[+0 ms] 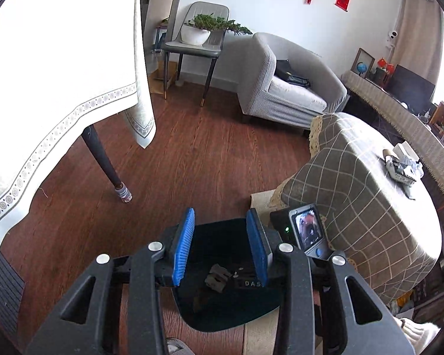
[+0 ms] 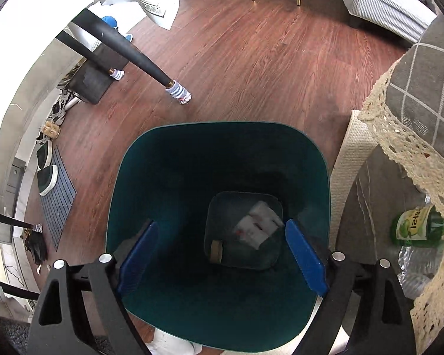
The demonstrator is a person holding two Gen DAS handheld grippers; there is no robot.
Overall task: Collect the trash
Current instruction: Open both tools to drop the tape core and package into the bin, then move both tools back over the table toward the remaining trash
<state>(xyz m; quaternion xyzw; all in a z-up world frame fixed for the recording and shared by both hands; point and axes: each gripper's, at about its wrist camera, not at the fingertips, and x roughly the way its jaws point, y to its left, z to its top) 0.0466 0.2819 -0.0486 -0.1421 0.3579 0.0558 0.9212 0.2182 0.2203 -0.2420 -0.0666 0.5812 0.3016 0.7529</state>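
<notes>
Right claw [image 2: 222, 223] spread wide, pointed steeply down over the bin [image 2: 222, 124], nothing between the pads; placed there, by judgement, so that a release falls inside; white packet [image 2: 259, 224] blurred low in the bin beside a tan roll [image 2: 216, 251], either lying on the bottom or about to land

Left claw [image 1: 220, 211] drawn in to its narrowest, a gap left between the pads, nothing gripped; held higher and aimed out across the room, probably to clear the bin mouth and look for the next piece

Seen from the right wrist only: the bin's contents; a green bottle [image 2: 418, 226] and crushed clear bottles [image 2: 414, 269] on a lower shelf under the lace edge, likely trash not yet collected

Seen from the left wrist only: the surface [image 1: 355, 177] under a checked cloth, with a box and crumpled wrappers [image 1: 402, 168] on top, well apart from the bin; the bin there mostly hidden behind both tools; a small grey lump between the pads' bases too unclear to name
</notes>
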